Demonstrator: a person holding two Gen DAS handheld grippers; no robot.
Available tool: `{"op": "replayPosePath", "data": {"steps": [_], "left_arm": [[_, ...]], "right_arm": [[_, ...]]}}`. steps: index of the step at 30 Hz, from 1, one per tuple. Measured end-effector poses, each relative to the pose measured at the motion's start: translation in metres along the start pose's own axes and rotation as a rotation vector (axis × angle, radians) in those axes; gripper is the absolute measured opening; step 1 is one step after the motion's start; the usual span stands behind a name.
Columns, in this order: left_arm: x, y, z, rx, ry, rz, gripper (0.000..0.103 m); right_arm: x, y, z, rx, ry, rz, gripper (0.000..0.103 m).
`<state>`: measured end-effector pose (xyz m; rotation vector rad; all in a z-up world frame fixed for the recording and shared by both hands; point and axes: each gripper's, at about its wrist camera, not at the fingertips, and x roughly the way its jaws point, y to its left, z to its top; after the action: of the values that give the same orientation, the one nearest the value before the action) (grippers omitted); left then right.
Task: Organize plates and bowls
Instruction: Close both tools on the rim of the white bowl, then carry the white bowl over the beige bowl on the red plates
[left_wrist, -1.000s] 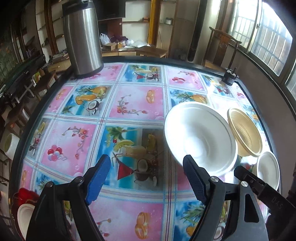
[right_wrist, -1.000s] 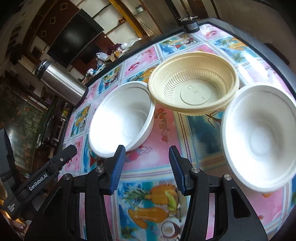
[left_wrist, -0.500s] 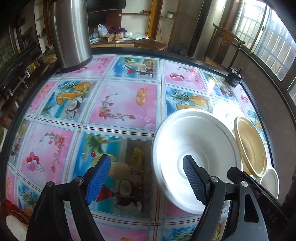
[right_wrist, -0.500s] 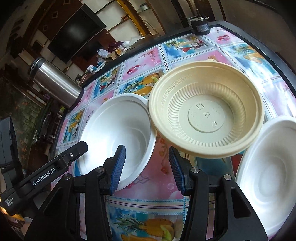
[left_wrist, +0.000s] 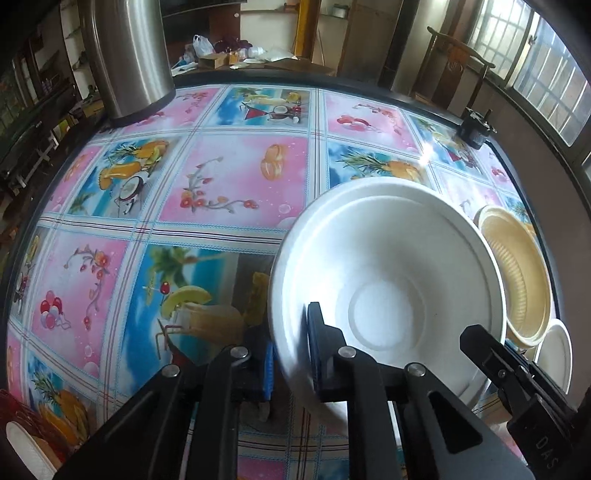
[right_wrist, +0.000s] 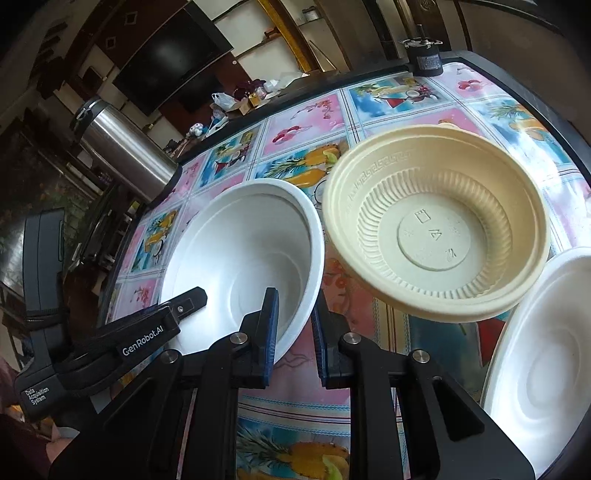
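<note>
Progress: early; nothing stacked yet. 3 bowls side by side on the tablecloth (left_wrist: 236, 177), none nested.
Left gripper (left_wrist: 290, 358): jaws just closed, pinching near rim of white bowl (left_wrist: 388, 280), bowl at 3 o'clock of left view.
Right gripper (right_wrist: 293, 332): jaws just been closing across the same bowl's rim, one pad inside, one outside; contact unclear.
Left to do: nest white bowl w/ tan bowl (right_wrist: 436, 225) and 2nd white bowl (right_wrist: 543, 362), at 4 o'clock.
Materials: white ones matte, smooth, pulp-like; tan one ribbed plastic, flat embossed base. Cloth glossy, fruit print. Steel flask (left_wrist: 125, 55) at 11, brushed.

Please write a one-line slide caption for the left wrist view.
Left tongs clamp the near rim of a white bowl on a fruit-print tablecloth.
</note>
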<state>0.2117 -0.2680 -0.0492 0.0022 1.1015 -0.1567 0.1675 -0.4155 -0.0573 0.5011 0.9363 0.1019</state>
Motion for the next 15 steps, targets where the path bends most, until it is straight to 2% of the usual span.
{"op": "replayPosePath", "data": {"steps": [11,15], "left_arm": [[-0.017,0.016,-0.017,-0.012,-0.040,0.011,0.014],[-0.023,0.020,-0.027,-0.010,-0.053,-0.010,0.014]], "right_arm": [[-0.008,0.017,-0.019,-0.032,-0.007,0.003,0.017],[-0.016,0.019,-0.028,-0.032,-0.018,0.003,0.017]]}}
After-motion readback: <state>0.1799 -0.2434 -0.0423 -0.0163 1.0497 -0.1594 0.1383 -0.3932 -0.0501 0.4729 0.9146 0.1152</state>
